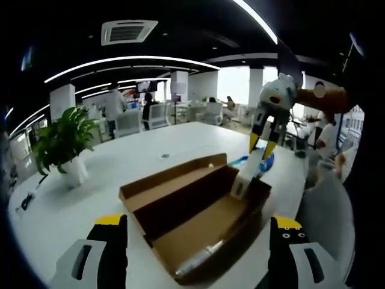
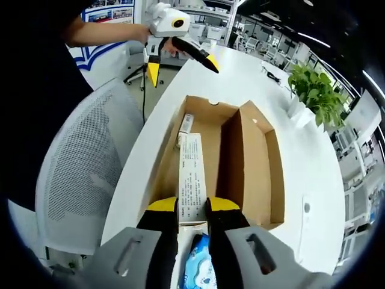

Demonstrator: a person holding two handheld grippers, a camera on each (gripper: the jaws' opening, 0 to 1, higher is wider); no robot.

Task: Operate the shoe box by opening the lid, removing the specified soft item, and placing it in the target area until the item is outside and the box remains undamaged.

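Right gripper view looks down the length of the open shoe box, which lies near the table's long edge beside a mesh office chair, its lid folded out flat so the interior is exposed. The right gripper has its yellow-tipped jaws drawn narrow onto the end of a long white printed carton, lifted at a slant with its far end dipping into the box, apparently so it clears the cardboard wall without tearing it. A blue-and-white packet sits just below the jaws; what it is I cannot tell. A small tube rests on the box floor toward the far end. In the left gripper view, the left gripper hangs with jaws wide apart, holding nothing, just short of the box's near corner, likely ready to steady it. A potted plant stands well apart near the table's far edge.
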